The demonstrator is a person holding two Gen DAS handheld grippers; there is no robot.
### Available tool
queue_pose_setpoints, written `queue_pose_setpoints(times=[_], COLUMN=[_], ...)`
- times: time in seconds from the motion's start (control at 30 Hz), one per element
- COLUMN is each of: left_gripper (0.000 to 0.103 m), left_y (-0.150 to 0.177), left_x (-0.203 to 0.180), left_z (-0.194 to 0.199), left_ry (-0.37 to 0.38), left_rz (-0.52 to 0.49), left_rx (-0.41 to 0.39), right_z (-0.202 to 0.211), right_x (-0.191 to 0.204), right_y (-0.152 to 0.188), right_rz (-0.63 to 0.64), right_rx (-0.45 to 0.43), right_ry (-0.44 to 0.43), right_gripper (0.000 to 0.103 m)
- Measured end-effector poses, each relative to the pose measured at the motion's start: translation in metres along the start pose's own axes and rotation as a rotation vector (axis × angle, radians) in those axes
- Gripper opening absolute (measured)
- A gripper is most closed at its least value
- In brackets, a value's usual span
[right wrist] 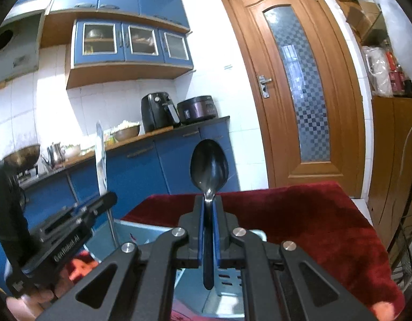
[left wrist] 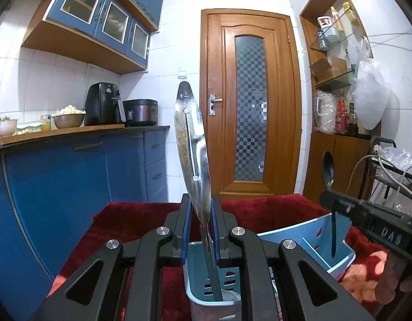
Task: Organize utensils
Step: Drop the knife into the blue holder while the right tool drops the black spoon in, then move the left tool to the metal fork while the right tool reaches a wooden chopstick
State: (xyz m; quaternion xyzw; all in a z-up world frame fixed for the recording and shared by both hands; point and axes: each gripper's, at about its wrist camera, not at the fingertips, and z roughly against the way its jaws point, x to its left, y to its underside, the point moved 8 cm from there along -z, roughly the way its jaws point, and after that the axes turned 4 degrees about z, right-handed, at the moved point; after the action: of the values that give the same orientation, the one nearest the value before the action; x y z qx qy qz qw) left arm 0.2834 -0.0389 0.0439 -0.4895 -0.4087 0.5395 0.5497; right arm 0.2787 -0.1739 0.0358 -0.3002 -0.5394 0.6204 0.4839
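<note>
My left gripper (left wrist: pixel 201 206) is shut on a steel spatula (left wrist: pixel 192 144), held upright with its blade up and its handle reaching down into a light blue utensil holder (left wrist: pixel 198 281). My right gripper (right wrist: pixel 208 206) is shut on a black spoon (right wrist: pixel 209 164), bowl up, handle hanging over the holder (right wrist: pixel 227 278). In the left wrist view the right gripper (left wrist: pixel 329 200) with the spoon (left wrist: pixel 328 167) is at the right, above the holder's other compartment (left wrist: pixel 321 238). In the right wrist view the left gripper (right wrist: pixel 109 198) with the spatula (right wrist: pixel 101 155) is at the left.
The holder stands on a table under a red cloth (right wrist: pixel 299 214). Blue kitchen cabinets and a counter (left wrist: pixel 72 133) with an air fryer (left wrist: pixel 104 107) and a cooker are to the left. A wooden door (left wrist: pixel 248 101) is ahead. A wire rack (left wrist: pixel 387 171) stands at the right.
</note>
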Motion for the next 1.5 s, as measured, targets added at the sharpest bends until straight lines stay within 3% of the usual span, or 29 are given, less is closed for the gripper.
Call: queue_pose_setpoints(times=[0.3, 0.4, 0.5, 0.63, 0.97, 1.5], left_gripper=[0.014, 0.024, 0.035, 0.035, 0.035, 0.035], left_y=[0.013, 0.015, 0.014, 0.012, 0.003, 0.018], left_x=[-0.008, -0.011, -0.01, -0.01, -0.006, -0.004], left_z=[-0.002, 0.0, 0.006, 0.014, 0.044, 0.105], left_ry=[0.026, 0.039, 0.044, 0.046, 0.057, 0.087], left_rz=[-0.021, -0.023, -0.02, -0.021, -0.016, 0.005], left_rx=[0.07, 0.094, 0.094, 0.098, 0.146, 0.289], right_z=[0.003, 0.006, 0.009, 0.015, 0.044, 0.1], right_x=[0.003, 0.0, -0.002, -0.002, 0.006, 0.019], right_y=[0.017, 0.02, 0.022, 0.022, 0.01, 0.037], right_rz=[0.083, 0.066, 0.052, 0.041, -0.007, -0.041], right_rx=[0.08, 0.093, 0.106, 0.103, 0.09, 0.22], right_ry=[0.032, 0.032, 0.039, 0.035, 0.031, 0.079], right_gripper=[0.008, 0.008, 0.019, 0.031, 0.032, 0.033])
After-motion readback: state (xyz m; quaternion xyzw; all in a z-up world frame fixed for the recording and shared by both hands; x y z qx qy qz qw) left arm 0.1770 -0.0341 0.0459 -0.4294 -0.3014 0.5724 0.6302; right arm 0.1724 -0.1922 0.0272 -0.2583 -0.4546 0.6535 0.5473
